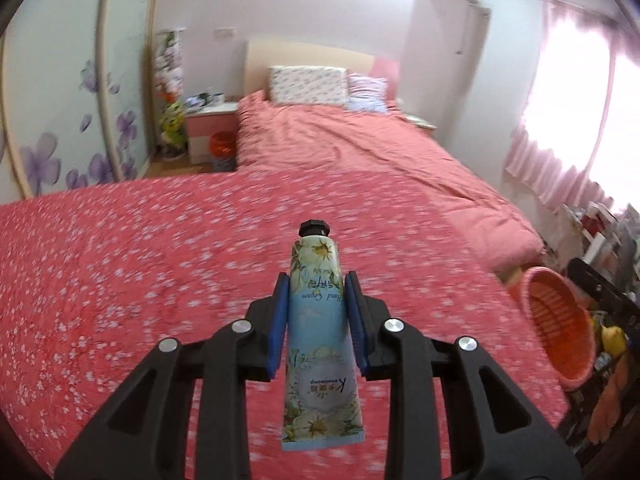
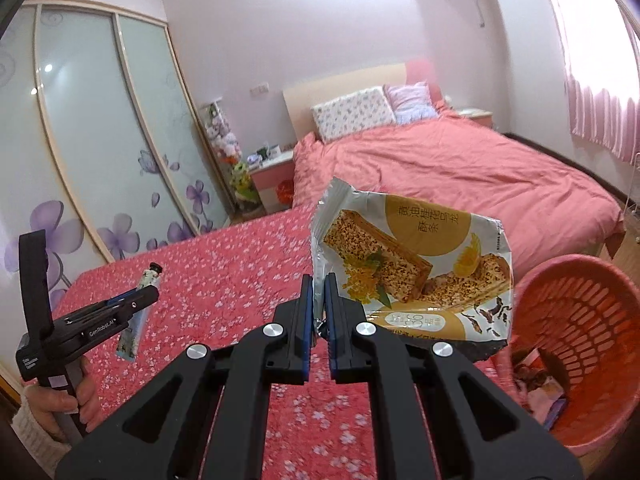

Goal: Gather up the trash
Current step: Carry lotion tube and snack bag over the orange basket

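Note:
My left gripper (image 1: pixel 317 280) is shut on a hand cream tube (image 1: pixel 318 344) with a flower print and a black cap, held above the pink flowered bedspread (image 1: pixel 120 280). In the right wrist view the same left gripper (image 2: pixel 150 294) and tube (image 2: pixel 134 330) show at the left, with a hand on the handle. My right gripper (image 2: pixel 319 282) is shut on the edge of a silver and yellow snack wrapper (image 2: pixel 420 260), held up beside the orange basket (image 2: pixel 592 340). That orange basket (image 1: pixel 554 328) lies at the right in the left wrist view.
Several wrappers lie inside the basket. Beyond the flowered bedspread is a bed with a salmon duvet (image 2: pixel 460 168) and pillows (image 2: pixel 352 114). A wardrobe with flowered sliding doors (image 2: pixel 100 140) stands at the left, a nightstand (image 2: pixel 272 168) by the bed, and pink curtains (image 1: pixel 560 120) at the right.

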The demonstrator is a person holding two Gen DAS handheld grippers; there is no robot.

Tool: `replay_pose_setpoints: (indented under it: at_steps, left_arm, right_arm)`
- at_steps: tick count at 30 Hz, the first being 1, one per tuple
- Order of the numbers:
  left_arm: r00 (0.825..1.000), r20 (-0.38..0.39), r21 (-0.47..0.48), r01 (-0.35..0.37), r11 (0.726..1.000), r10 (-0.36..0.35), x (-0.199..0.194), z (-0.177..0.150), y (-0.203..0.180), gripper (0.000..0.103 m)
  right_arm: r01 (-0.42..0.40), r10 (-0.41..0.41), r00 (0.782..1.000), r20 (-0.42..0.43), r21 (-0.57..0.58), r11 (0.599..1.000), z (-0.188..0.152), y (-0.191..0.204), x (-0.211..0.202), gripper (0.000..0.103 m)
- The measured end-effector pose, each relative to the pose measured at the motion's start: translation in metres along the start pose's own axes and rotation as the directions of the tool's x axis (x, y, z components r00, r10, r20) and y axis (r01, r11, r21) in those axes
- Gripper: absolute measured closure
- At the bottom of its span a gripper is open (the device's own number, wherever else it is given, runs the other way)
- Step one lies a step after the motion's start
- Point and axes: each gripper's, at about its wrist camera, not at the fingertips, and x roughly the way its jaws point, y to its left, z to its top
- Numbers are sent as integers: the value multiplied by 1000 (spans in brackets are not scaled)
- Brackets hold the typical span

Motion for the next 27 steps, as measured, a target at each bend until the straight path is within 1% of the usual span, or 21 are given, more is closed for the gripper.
replay_pose_setpoints:
  at_steps: [5, 11, 16, 18, 21, 27]
  left_arm:
    - [997, 19, 59, 76, 995, -77, -14, 3, -49, 75]
    - [982, 24, 123, 183, 975, -188, -21, 4, -117, 75]
    - [959, 4, 172, 278, 945, -283, -14, 1, -176, 75]
    - [946, -9, 189, 318, 929, -323, -10, -1, -201, 75]
    - [931, -30, 202, 362, 910, -364, -3, -5, -227, 75]
    - [897, -85, 222, 442, 869, -435, 22, -16, -281, 75]
  right_arm:
    - [42, -42, 997, 61, -3, 999, 2, -14, -28, 97]
    - [101, -104, 986, 127, 28, 994, 2, -41, -59, 97]
    - [157, -170, 973, 158, 89, 984, 5, -74, -74, 97]
    - [170, -186, 969, 162, 109, 979, 4, -82, -76, 97]
    - [186, -211, 964, 162, 156, 970, 2, -101, -80, 97]
    - [193, -231, 961, 155, 223, 955, -3, -130, -85, 97]
